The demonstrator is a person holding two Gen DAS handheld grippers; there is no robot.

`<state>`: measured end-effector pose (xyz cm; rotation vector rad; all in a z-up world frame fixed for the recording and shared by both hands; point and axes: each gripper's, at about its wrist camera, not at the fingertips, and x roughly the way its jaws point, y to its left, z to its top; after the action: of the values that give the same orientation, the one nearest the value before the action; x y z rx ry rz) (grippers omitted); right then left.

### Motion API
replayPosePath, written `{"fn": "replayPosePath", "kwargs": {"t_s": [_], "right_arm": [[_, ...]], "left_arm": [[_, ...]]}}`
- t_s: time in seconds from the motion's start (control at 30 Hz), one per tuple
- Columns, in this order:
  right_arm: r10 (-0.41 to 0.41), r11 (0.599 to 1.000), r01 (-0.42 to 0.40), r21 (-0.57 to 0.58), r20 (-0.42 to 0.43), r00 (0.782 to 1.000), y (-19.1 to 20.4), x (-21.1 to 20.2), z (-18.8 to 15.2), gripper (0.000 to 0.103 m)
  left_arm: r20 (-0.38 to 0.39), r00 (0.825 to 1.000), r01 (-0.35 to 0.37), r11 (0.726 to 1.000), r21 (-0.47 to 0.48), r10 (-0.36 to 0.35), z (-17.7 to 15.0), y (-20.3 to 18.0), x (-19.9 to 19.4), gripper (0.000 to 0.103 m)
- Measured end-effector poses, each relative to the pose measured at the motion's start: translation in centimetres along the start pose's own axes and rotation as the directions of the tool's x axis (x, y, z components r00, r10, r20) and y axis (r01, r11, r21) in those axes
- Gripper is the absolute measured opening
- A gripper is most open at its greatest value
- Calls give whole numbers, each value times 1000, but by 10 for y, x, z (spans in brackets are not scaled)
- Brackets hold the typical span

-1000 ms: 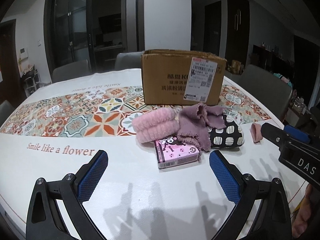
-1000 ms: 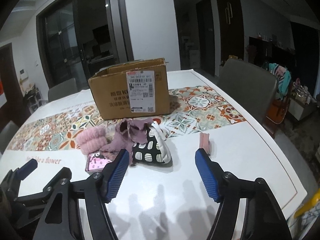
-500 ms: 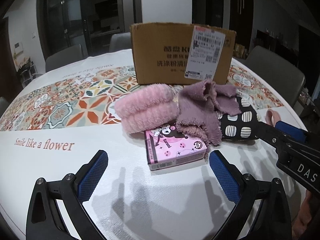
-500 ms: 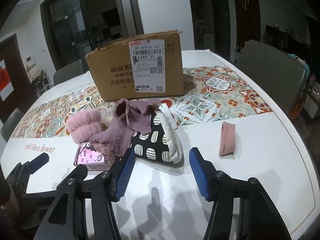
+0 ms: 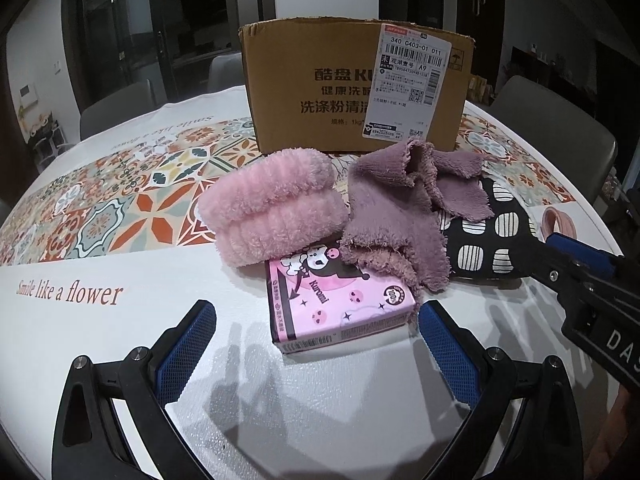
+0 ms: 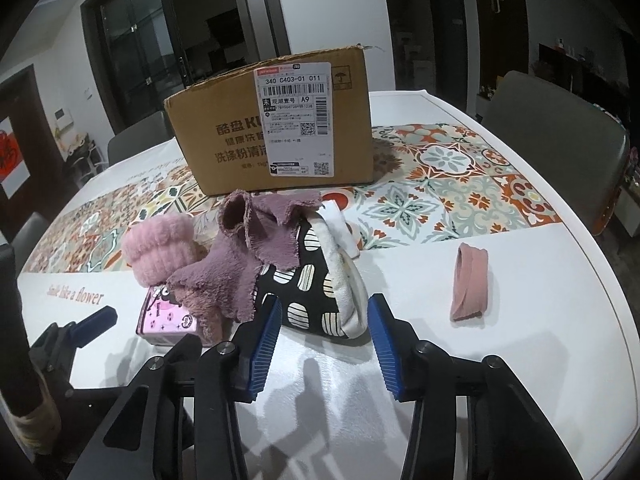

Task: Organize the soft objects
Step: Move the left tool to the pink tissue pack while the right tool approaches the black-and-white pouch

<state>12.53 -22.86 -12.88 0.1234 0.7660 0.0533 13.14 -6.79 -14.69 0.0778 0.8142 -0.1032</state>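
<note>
Blue ribbed pads are standing wide apart on the left gripper (image 5: 316, 344), seen from its own wrist camera; the jaws are open and gripping nothing. They are angling down toward the white table (image 5: 100, 340), with the pink tissue pack (image 5: 340, 300) lying just ahead between the two fingertips but clear of both. Behind the pack a fluffy pink cloth (image 5: 276, 212) is sitting rolled, touching a mauve towel (image 5: 400, 216) that is draping over a black pouch with white ovals (image 5: 492, 236). A cardboard box (image 5: 352, 88) is standing behind the pile. The right gripper (image 5: 576, 256) is reaching in from the right edge, its tip at the pouch.

In the right wrist view, the right gripper's jaws (image 6: 324, 328) are closing, still partly open, with the near end of the black pouch (image 6: 308, 280) between them; whether the pads are touching it I cannot tell. The gripper is tilting downward at the table. The mauve towel (image 6: 236, 264) is overlapping the pouch's left side. A pink band (image 6: 470, 280) is lying apart to the right. The left gripper (image 6: 88, 324) is showing at lower left.
</note>
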Motion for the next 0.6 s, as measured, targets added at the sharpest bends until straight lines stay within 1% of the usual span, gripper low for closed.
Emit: {"fn": "replayPosePath", "kwargs": {"t_s": [0.17, 0.4, 0.6], "right_arm": [[-4, 1000, 4, -4, -10, 1000, 1, 4, 0, 42], [-13, 1000, 13, -13, -10, 1000, 4, 8, 1, 41], [-12, 1000, 12, -18, -13, 1000, 7, 9, 1, 41]], "left_arm": [[-12, 1000, 6, 1000, -7, -6, 2, 0, 6, 103], [-24, 1000, -7, 1000, -26, 6, 2, 9, 7, 103], [-21, 1000, -18, 1000, -19, 18, 0, 13, 4, 103]]}}
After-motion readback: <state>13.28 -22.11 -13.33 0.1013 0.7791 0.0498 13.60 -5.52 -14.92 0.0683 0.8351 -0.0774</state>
